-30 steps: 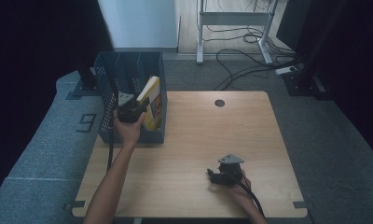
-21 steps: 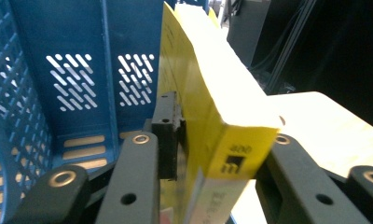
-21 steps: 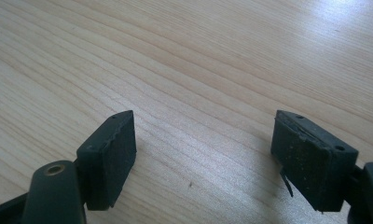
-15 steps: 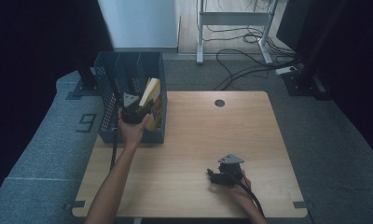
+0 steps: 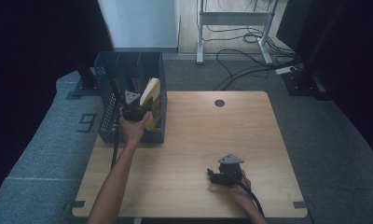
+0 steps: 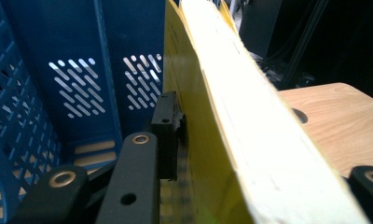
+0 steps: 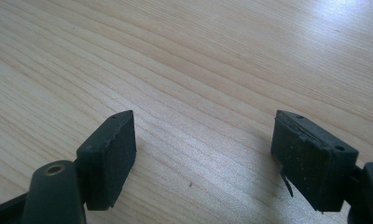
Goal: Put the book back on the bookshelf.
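Note:
A thick yellow book (image 5: 152, 92) with white page edges stands tilted in the right-hand compartment of the blue slotted file organizer (image 5: 128, 65). My left gripper (image 5: 145, 112) reaches into that compartment. In the left gripper view its left pad (image 6: 168, 135) presses flat on the yellow book (image 6: 231, 107), and the far jaw sits behind the pages. The jaws have just been closing with the book between them. My right gripper (image 5: 212, 176) rests on the wooden table (image 5: 212, 135) near the front, its pads (image 7: 107, 158) wide apart over bare wood, open.
The organizer (image 6: 58, 56) sits at the table's back left corner, partly overhanging it. A round cable hole (image 5: 219, 103) lies at the table's back centre. Beyond the table are a grey carpet, cables and a white metal frame (image 5: 233, 18).
The left hand has barely shifted and the book stands slightly more upright in the organizer. The right gripper has kept still.

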A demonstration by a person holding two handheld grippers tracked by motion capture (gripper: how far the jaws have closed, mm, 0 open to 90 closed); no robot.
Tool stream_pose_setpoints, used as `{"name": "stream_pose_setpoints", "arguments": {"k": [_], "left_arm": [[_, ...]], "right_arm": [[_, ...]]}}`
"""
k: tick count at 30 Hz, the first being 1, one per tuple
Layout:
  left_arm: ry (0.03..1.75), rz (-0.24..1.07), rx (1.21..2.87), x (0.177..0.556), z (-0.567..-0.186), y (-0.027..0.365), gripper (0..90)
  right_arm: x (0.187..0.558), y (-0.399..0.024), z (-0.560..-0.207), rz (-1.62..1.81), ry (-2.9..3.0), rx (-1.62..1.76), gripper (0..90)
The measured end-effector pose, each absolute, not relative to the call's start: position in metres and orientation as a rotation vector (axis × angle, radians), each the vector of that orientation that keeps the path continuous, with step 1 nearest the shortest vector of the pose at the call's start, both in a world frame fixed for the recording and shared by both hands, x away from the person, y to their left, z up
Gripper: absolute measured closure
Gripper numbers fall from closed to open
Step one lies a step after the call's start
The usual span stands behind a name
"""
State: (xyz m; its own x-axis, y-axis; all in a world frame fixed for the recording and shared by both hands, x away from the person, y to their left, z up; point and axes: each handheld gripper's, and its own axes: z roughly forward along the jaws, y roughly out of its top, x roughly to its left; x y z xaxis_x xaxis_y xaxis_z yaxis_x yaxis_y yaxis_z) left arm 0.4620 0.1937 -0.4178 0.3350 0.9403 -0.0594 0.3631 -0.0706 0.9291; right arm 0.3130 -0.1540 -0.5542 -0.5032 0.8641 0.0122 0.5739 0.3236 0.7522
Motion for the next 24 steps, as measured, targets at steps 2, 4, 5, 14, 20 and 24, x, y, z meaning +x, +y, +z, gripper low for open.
{"name": "stream_pose_setpoints", "arguments": {"k": [2, 4, 5, 14, 20, 24], "left_arm": [[1.194, 0.755, 1.632, 0.463, -0.418, 0.195, 72.6], [1.200, 0.757, 1.636, 0.464, -0.417, 0.197, 73.9], [1.207, 0.761, 1.633, 0.465, -0.417, 0.198, 74.2], [1.225, 0.779, 1.604, 0.472, -0.415, 0.205, 75.1], [1.252, 0.777, 1.554, 0.482, -0.409, 0.208, 75.1], [1.251, 0.789, 1.548, 0.490, -0.405, 0.205, 75.1]], "right_arm": [[0.313, -0.154, -0.554, 1.009, 2.202, 1.275, 21.6], [0.313, -0.154, -0.554, 1.009, 2.202, 1.275, 21.6], [0.313, -0.154, -0.554, 1.009, 2.202, 1.275, 21.6], [0.313, -0.154, -0.554, 1.010, 2.201, 1.275, 21.6], [0.313, -0.154, -0.554, 1.012, 2.201, 1.276, 21.5], [0.313, -0.154, -0.554, 1.013, 2.201, 1.275, 21.5]]}}
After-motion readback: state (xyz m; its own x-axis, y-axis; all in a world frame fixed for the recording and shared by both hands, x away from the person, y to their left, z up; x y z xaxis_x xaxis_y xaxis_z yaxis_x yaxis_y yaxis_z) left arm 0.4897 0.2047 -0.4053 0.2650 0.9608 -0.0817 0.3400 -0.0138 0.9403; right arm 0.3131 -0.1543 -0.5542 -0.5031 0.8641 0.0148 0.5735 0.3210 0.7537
